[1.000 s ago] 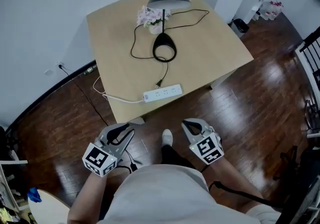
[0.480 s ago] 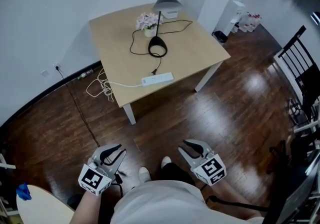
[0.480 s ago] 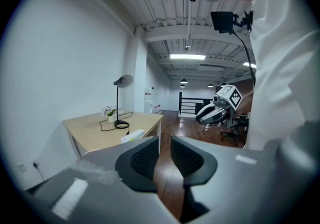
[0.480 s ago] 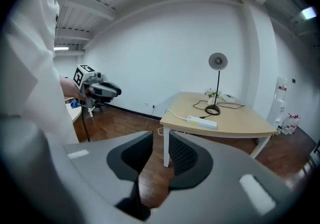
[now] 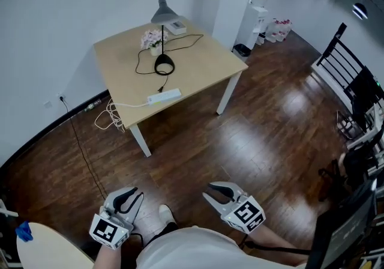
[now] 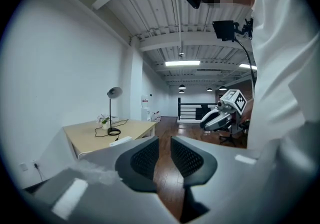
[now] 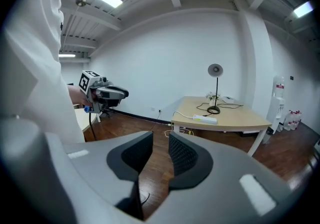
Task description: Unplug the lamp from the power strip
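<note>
- Two tongs are showing: the left tongs (image 5: 133, 193) and the right tongs (image 5: 208, 190) are hanging low over the floor, side by side and apart.
- Both are standing released, jaws parted with only air between them, gripping nothing.
- One table (image 5: 204, 60) is standing well ahead of both tongs, far out of their reach.
- One lamp (image 5: 164, 65) is sitting on the far half of that table, black, with its shade turned away from the tongs.
- One power strip (image 5: 164, 96) is lying on the table's near edge, between the lamp and the tongs.
- The lamp's black cord (image 5: 161, 84) is running from the base toward the strip; its end is lying right at the strip, and I cannot tell whether it is sitting in a socket.
- One white cable (image 5: 107, 119) is dropping from the strip to a loose coil on the floor, ahead of the left tongs.
- One small pot of flowers (image 5: 151, 38) is standing just beside the lamp.
- The table top is looking pale wood.
- The floor (image 5: 240, 136) is dark, glossy wood.
- A white wall (image 5: 72, 9) is rising behind the table.
- One water dispenser (image 5: 257, 3) is standing far ahead of the right tongs.
</note>
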`<state>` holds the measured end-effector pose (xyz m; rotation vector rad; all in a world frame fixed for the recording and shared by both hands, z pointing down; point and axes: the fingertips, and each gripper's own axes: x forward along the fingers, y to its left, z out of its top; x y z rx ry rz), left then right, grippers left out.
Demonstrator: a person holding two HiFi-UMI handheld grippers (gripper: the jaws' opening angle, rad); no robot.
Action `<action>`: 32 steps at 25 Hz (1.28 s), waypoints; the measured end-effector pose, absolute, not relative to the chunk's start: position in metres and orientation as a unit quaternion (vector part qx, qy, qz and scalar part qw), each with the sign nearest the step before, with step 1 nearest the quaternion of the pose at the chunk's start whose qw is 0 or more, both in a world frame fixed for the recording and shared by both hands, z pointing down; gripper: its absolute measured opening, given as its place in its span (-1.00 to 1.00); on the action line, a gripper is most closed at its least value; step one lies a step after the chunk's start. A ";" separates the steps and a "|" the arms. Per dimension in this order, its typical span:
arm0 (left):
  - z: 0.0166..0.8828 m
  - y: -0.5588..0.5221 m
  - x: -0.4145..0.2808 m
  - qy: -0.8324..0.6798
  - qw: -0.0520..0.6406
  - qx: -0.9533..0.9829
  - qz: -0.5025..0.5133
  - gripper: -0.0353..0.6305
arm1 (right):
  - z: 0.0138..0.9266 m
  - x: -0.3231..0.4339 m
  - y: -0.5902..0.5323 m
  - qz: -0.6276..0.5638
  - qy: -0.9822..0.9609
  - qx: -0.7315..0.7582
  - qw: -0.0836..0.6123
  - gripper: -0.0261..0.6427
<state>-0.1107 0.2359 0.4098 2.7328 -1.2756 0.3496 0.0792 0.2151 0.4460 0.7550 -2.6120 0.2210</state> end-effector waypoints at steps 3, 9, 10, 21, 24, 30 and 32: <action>0.401 0.262 -0.082 -0.417 0.046 0.900 0.114 -0.65 | 0.438 0.104 0.249 0.074 -0.940 0.261 0.206 -0.61; 0.395 0.310 -0.046 -0.417 0.048 0.901 0.109 -0.65 | 0.430 0.140 0.294 0.064 -0.943 0.257 0.201 -0.61; 0.395 0.316 -0.042 -0.412 0.049 0.903 0.111 -0.65 | 0.429 0.142 0.299 0.070 -0.943 0.260 0.195 -0.61; 0.390 0.350 -0.035 -0.368 0.048 0.923 0.105 -0.64 | 0.409 0.121 0.330 0.090 -0.944 0.276 0.159 -0.57; 0.393 0.355 -0.045 -0.370 0.055 0.922 0.104 -0.64 | 0.403 0.106 0.330 0.089 -0.946 0.271 0.154 -0.56; 0.389 0.355 -0.047 -0.365 0.050 0.924 0.100 -0.64 | 0.395 0.094 0.330 0.085 -0.949 0.261 0.152 -0.56; 0.387 0.356 -0.046 -0.363 0.050 0.925 0.098 -0.64 | 0.392 0.093 0.331 0.087 -0.949 0.263 0.151 -0.56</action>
